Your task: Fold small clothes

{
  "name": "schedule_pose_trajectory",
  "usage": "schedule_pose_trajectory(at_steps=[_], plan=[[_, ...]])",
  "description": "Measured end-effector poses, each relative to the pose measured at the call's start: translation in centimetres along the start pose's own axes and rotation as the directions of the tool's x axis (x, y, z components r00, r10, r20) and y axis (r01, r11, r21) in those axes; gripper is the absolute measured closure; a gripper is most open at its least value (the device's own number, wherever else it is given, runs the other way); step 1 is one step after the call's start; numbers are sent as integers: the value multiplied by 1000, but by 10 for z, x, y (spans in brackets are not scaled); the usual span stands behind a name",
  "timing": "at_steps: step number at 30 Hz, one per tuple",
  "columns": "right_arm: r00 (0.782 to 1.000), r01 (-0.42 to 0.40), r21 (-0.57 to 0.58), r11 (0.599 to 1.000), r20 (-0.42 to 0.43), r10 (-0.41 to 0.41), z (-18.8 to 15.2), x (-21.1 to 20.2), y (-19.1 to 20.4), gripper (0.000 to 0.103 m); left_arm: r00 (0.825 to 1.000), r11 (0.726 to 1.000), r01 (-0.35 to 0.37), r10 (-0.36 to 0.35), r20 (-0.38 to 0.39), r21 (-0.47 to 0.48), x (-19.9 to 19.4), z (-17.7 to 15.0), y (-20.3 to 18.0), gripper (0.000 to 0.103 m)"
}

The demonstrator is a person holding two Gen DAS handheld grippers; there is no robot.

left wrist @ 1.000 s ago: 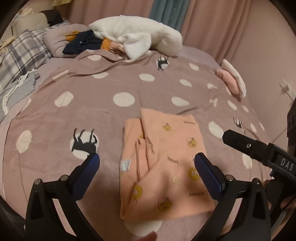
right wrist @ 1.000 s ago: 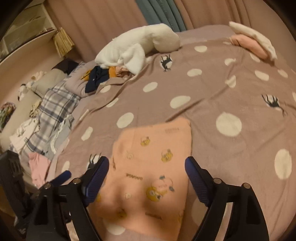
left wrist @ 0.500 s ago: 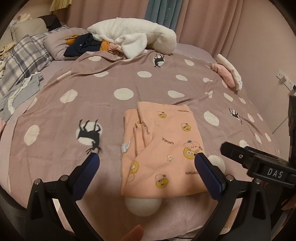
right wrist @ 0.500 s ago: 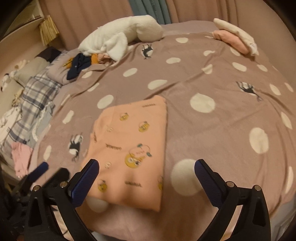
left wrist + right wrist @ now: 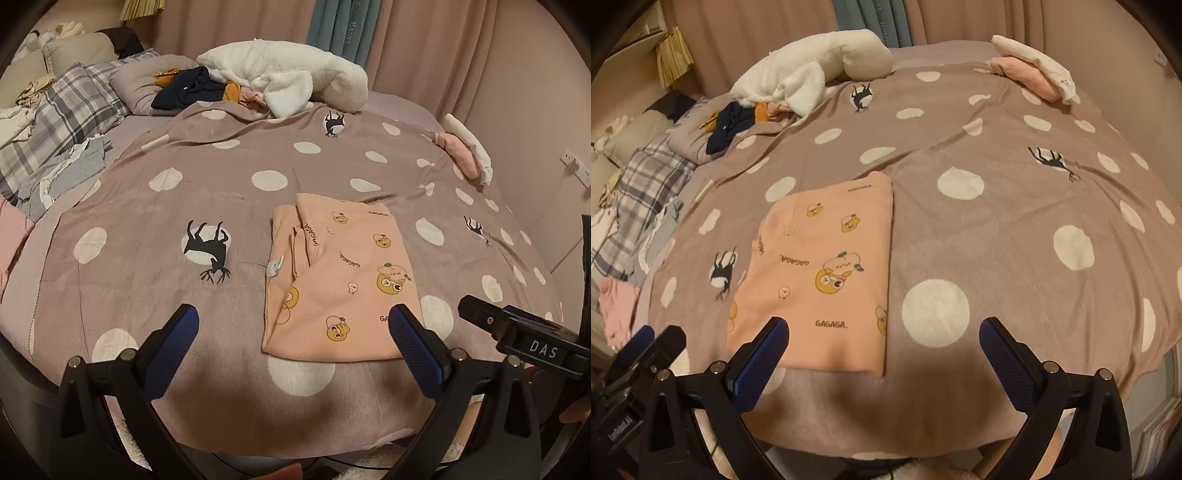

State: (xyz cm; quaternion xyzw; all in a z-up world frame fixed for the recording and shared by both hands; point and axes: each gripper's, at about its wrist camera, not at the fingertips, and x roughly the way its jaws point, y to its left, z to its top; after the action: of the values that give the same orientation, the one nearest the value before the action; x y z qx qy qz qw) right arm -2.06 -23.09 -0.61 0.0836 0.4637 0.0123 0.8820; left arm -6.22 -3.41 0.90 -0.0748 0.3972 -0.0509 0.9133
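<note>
Peach cotton with bear prints, the garment lies folded into a neat rectangle on the spotted blanket of the bed, near the front edge. From the left wrist view, folded-in layers and a small label show along its left side; from the right wrist view its top face is flat and smooth.

Both tongs are spread wide and hold nothing. The left tongs hang over the blanket's near edge, with the garment's front edge between the fingertips. The right tongs hover just short of the garment's near right corner.

Judging by the tidy shape, this piece looks finished or one fold away from it. Two folded items, pink and white, are stacked at the far right edge of the bed, likely done as well. A heap of unfolded clothes by the pillows, beside a white fleece, suggests much of the task remains.
</note>
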Motion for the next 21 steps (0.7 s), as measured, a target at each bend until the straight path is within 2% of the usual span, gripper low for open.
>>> schedule_pose_trajectory(at_steps=[11, 21], plan=[[1000, 19, -7, 1000, -5, -19, -8, -4, -1, 1, 1000, 1000, 6, -6, 13, 30, -3, -3, -9, 0], [1000, 28, -10, 1000, -7, -28, -9, -6, -2, 1, 999, 998, -24, 23, 22, 56, -3, -4, -15, 0]])
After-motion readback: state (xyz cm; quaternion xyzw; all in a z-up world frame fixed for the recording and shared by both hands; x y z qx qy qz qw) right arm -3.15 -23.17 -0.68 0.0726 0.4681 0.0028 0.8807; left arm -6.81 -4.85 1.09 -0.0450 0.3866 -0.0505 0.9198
